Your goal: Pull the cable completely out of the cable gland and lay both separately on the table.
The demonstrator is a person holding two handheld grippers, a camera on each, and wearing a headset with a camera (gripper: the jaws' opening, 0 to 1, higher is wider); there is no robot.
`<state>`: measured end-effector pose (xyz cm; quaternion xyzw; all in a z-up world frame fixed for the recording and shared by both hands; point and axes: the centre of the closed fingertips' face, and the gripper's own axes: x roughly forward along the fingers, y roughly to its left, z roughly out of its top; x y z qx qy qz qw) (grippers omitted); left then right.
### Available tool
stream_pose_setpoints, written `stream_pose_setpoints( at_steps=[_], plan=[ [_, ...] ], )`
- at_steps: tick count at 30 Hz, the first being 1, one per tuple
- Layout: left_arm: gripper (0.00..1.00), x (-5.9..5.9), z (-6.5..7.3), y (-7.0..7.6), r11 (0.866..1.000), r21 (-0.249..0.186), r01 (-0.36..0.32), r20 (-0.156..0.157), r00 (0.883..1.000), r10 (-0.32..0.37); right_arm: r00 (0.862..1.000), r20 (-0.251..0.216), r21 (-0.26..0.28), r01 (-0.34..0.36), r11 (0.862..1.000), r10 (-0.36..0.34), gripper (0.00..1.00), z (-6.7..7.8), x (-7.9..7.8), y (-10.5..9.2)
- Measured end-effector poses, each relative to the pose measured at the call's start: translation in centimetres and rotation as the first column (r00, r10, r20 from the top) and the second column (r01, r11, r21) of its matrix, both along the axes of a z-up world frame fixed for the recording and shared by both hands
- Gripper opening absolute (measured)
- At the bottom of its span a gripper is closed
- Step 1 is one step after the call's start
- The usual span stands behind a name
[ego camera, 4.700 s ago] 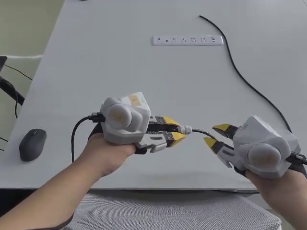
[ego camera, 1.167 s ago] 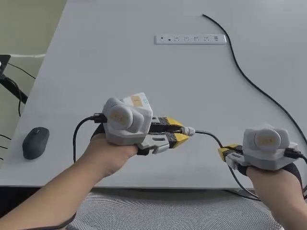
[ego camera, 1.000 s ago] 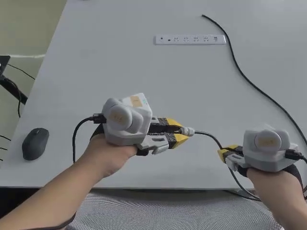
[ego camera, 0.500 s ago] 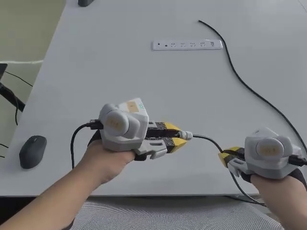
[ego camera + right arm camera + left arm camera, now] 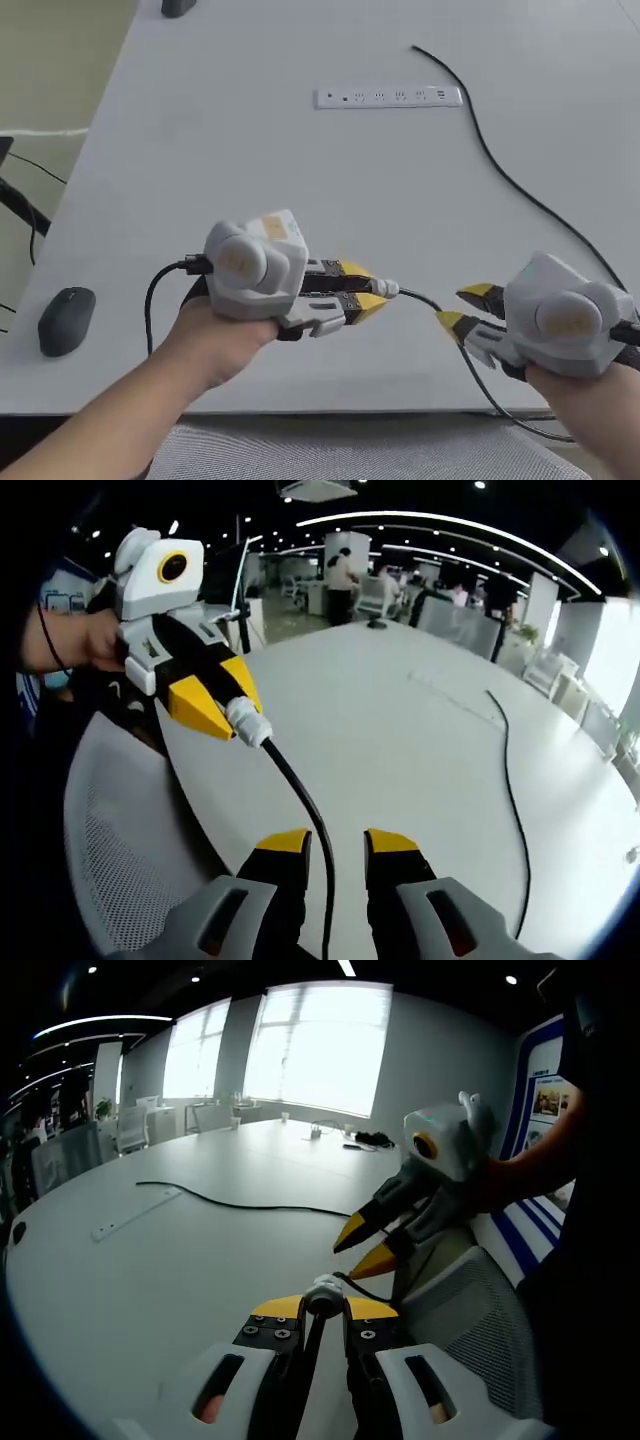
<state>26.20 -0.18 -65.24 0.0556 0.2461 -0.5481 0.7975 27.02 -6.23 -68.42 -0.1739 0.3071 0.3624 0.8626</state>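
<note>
My left gripper (image 5: 372,293) is shut on the white cable gland (image 5: 388,289), held just above the table's near edge. A black cable (image 5: 418,297) leaves the gland, runs right and drops over the edge. To its right, my right gripper (image 5: 461,307) is open, jaws pointing at the gland. In the right gripper view the cable (image 5: 300,790) passes between the spread yellow fingertips of my right gripper (image 5: 337,842) and ends in the gland (image 5: 247,723). In the left gripper view the gland (image 5: 323,1295) sits between my left gripper's (image 5: 332,1309) tips.
A white power strip (image 5: 388,97) lies far back on the grey table (image 5: 250,150), with a second black cable (image 5: 500,170) curving along the right side. A dark mouse (image 5: 66,318) rests at the left edge. A mesh chair seat (image 5: 330,455) shows below the table.
The right gripper shut on the cable and drew it right toward the table edge. It has now opened and rolled, jaws pointing back at the gland. The left gripper kept hold of the gland.
</note>
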Motion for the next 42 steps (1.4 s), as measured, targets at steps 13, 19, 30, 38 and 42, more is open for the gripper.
stream_pose_setpoints(
  at_steps=[13,19,30,38,42],
  plan=[
    [0.15,0.0,0.1,0.0,1.0,-0.006,-0.007,-0.004,1.0,0.006,0.973,0.105,-0.096,-0.194,0.976,0.204,0.14,1.3,-0.3,3.6],
    [0.15,-0.2,0.1,0.0,1.0,-0.009,-0.007,-0.006,1.0,0.007,0.955,0.136,-0.136,-0.246,0.96,0.264,0.11,1.3,-0.3,4.7],
    [0.15,-0.3,0.1,0.0,1.0,-0.012,-0.006,-0.009,1.0,0.006,0.941,0.15,-0.164,-0.278,0.946,0.303,0.02,1.1,-0.4,5.0],
    [0.15,-0.4,-0.1,-0.1,1.0,-0.01,-0.003,-0.01,1.0,0.003,0.943,0.153,-0.162,-0.273,0.948,0.297,0.0,0.9,-0.5,5.0],
    [0.15,-0.3,0.0,-0.3,1.0,-0.013,-0.003,-0.008,1.0,0.003,0.95,0.15,-0.14,-0.255,0.957,0.275,0.0,1.0,-0.3,4.8]
  ],
)
